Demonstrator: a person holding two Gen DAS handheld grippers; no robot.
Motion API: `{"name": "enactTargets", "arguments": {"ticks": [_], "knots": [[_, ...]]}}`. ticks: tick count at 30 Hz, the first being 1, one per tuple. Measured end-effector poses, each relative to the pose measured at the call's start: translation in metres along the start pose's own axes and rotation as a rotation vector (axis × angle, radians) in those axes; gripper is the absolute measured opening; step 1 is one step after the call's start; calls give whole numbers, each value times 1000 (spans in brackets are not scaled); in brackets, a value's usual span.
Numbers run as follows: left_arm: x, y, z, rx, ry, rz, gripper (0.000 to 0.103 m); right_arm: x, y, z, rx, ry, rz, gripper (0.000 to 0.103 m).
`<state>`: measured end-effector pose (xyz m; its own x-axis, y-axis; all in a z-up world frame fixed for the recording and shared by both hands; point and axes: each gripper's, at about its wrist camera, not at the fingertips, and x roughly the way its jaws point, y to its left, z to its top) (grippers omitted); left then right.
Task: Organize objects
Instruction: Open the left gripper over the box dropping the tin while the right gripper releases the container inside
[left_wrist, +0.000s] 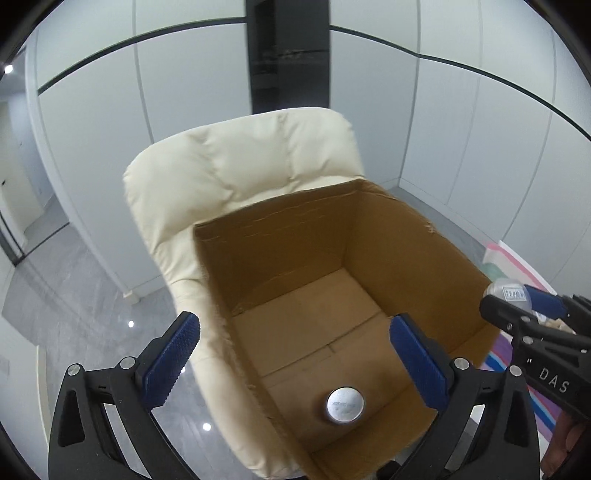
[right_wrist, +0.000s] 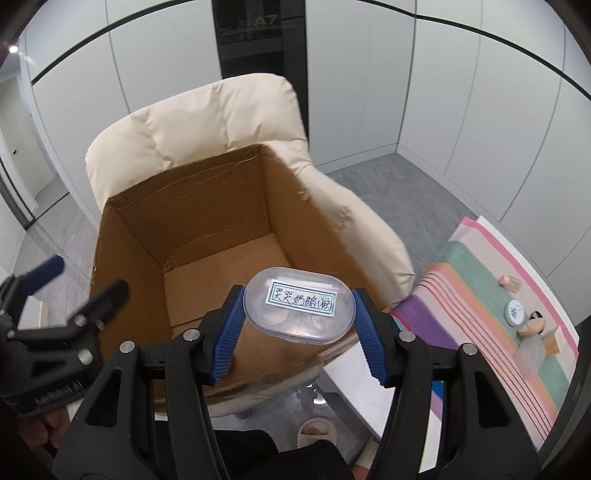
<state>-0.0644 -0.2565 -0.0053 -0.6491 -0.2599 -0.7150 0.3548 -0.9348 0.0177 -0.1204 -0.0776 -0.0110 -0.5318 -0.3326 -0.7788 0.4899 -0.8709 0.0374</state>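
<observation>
Right gripper (right_wrist: 299, 325) clamps the clear oval container (right_wrist: 299, 310) by its ends above the cardboard box (right_wrist: 129, 236). Light, rigid, likely slippery. Left gripper (left_wrist: 295, 354) gapes empty; round tin (left_wrist: 344, 404) lies at six o'clock inside.

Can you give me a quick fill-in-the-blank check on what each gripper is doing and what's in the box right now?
1. The right gripper is shut on a clear plastic ____ with a handwritten label.
2. The left gripper is open and holds ____.
3. The cardboard box sits on a cream ____.
4. On the box floor lies one round ____ tin.

Missing words: container; nothing; chair; silver
</observation>
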Motion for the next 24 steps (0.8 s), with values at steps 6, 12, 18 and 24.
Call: {"name": "enactTargets", "arguments": {"ticks": [6, 12, 18, 24], "knots": [[0, 24, -2, -47, 26, 18, 103, 10, 25, 3, -36, 4, 14, 61], [4, 38, -5, -70, 40, 22, 103, 13, 36, 5, -34, -9, 17, 65], [4, 40, -6, -71, 37, 36, 103, 11, 29, 8, 8, -46, -25, 96], [8, 30, -2, -67, 36, 26, 103, 9, 15, 5, 43, -41, -34, 103]]}}
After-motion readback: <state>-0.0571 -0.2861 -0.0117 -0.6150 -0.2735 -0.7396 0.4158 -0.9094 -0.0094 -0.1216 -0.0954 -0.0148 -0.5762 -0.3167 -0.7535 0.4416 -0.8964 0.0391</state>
